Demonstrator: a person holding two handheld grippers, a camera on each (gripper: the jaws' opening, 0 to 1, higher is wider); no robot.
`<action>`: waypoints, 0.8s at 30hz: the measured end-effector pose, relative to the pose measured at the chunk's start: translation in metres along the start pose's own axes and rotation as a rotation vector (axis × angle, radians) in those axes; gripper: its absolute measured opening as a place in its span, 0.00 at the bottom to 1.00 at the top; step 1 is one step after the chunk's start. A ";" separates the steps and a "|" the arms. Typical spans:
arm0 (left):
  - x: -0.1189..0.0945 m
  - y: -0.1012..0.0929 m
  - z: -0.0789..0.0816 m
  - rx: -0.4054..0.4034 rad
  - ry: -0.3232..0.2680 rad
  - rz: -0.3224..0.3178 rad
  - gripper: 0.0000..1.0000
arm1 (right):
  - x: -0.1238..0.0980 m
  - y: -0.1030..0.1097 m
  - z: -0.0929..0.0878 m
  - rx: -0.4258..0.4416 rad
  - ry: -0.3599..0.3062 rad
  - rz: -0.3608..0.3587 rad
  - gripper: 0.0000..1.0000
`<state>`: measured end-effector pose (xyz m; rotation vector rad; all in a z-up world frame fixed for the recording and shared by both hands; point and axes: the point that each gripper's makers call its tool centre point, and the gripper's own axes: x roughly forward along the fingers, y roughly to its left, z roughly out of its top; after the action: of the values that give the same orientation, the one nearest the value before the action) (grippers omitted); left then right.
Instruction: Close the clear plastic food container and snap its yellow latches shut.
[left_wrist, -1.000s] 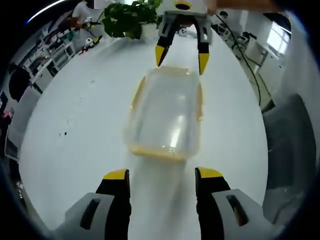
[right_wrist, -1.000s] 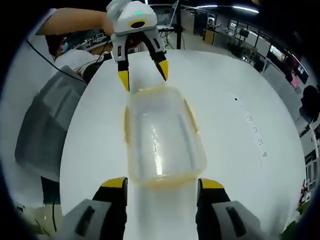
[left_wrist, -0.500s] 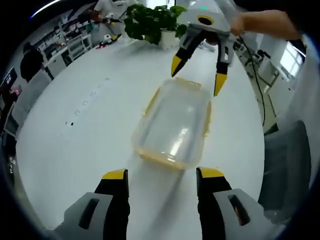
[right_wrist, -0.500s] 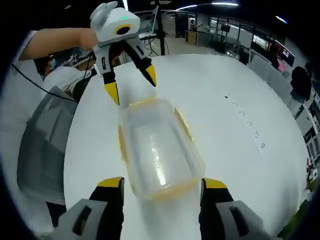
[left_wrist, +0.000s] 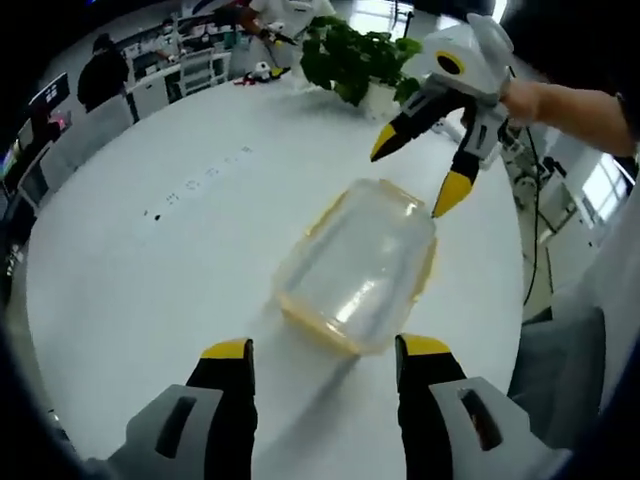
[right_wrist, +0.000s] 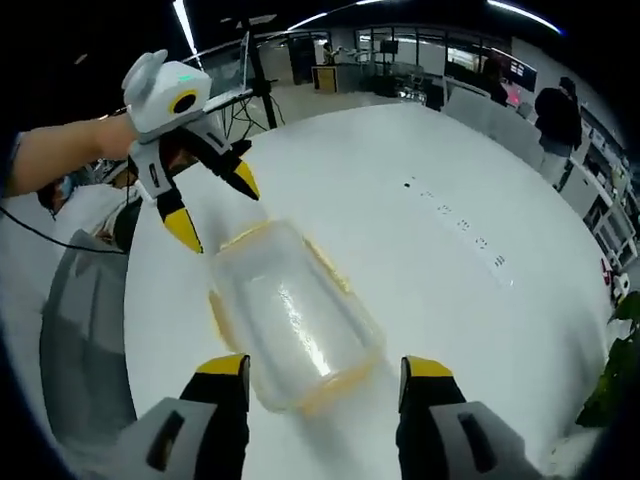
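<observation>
A clear plastic food container (left_wrist: 358, 264) with yellow latches lies lid-down-closed on the white round table (left_wrist: 150, 270), between the two grippers. In the left gripper view my left gripper (left_wrist: 326, 349) stands open just short of the container's near end, and the right gripper (left_wrist: 418, 170) hangs open over its far end. The right gripper view has the same container (right_wrist: 290, 318) lying ahead of my open right gripper (right_wrist: 326, 366), with the left gripper (right_wrist: 214, 209) open above its far end, held by a hand. Neither gripper touches the container.
A potted green plant (left_wrist: 357, 62) stands at the table's far edge. A grey chair (right_wrist: 80, 340) sits beside the table. Small dark marks (left_wrist: 190, 185) dot the tabletop. Shelves and a person stand in the background.
Both views have swung sideways and risen a little, so the container now lies at an angle. Both grippers stay open and off the container.
</observation>
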<state>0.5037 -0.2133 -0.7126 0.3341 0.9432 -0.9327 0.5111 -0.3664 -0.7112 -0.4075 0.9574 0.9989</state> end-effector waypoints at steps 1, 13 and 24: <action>0.000 0.002 0.004 0.008 -0.021 0.026 0.55 | 0.000 -0.003 0.001 0.023 -0.005 -0.016 0.57; 0.005 0.002 0.006 -0.209 -0.042 0.108 0.54 | -0.001 -0.013 0.000 0.143 0.009 -0.094 0.56; 0.005 0.000 0.014 -0.382 -0.084 0.156 0.55 | 0.000 -0.014 -0.002 0.273 -0.030 -0.108 0.53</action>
<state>0.5124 -0.2244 -0.7092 0.0415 0.9801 -0.6030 0.5219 -0.3744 -0.7139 -0.2127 1.0178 0.7616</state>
